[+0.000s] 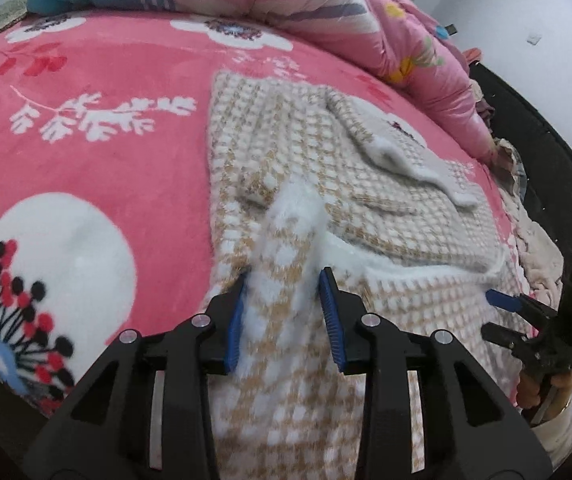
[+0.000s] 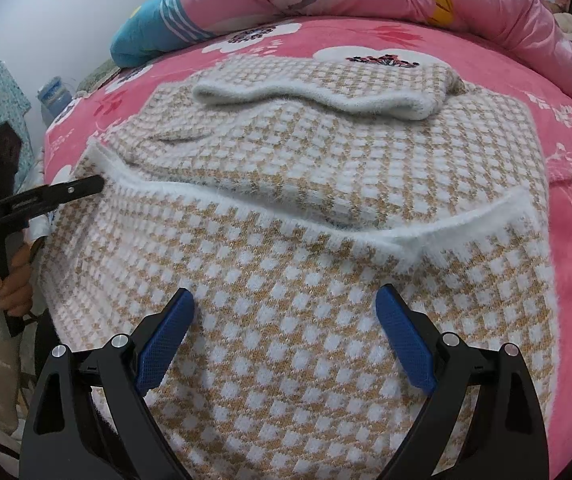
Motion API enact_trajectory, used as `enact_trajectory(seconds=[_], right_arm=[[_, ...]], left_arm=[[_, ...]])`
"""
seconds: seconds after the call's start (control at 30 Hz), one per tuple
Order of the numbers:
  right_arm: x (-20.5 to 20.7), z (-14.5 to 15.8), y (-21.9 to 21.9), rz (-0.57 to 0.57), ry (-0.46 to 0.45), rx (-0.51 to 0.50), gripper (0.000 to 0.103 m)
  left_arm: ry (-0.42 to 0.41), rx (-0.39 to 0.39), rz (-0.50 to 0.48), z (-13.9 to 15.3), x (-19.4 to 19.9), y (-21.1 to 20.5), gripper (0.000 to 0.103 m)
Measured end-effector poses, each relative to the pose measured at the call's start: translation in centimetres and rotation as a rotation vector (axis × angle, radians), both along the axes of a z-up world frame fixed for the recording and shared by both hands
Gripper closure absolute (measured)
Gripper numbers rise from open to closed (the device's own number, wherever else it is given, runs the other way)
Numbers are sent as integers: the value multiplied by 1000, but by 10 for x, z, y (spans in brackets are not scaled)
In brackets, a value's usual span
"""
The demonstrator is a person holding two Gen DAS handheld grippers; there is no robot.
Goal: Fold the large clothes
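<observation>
While the fuzzy tan-and-white checked knit sweater (image 1: pixel 370 216) lies partly folded on the pink floral fleece blanket (image 1: pixel 97 76), the left gripper (image 1: pixel 286 316) is clamped on a raised ridge of it, lower centre of its own view. Only the right wrist view shows the right gripper (image 2: pixel 286 336) gaping wide above flat knit, holding nothing, plus the white sleeve cuff (image 2: pixel 326 98) at the top.
</observation>
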State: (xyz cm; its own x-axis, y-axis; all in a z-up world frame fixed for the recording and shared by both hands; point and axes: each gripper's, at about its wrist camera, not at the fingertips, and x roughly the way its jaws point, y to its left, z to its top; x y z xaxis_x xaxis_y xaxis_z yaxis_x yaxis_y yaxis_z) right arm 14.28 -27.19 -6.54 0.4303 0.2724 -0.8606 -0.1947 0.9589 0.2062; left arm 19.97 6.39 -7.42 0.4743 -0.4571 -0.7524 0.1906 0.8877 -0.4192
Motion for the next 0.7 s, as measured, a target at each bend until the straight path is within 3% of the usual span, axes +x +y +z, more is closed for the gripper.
enact_trajectory(seconds=[0.2, 0.27, 0.33, 0.53, 0.7], right_arm=[[3, -1, 2, 7, 5, -6, 11], [4, -2, 3, 8, 8, -9, 11], [3, -2, 3, 7, 9, -8, 11], [4, -3, 4, 3, 6, -8, 11], [0, 2, 1, -8, -1, -10, 11]], left_arm=[[-50, 3, -68, 14, -12, -15, 64], [-49, 65, -62, 12, -13, -21, 64], [-6, 178, -36, 3, -7, -30, 64], [-11, 293, 9, 3, -11, -50, 63], [-17, 338, 34, 4, -15, -56, 64]])
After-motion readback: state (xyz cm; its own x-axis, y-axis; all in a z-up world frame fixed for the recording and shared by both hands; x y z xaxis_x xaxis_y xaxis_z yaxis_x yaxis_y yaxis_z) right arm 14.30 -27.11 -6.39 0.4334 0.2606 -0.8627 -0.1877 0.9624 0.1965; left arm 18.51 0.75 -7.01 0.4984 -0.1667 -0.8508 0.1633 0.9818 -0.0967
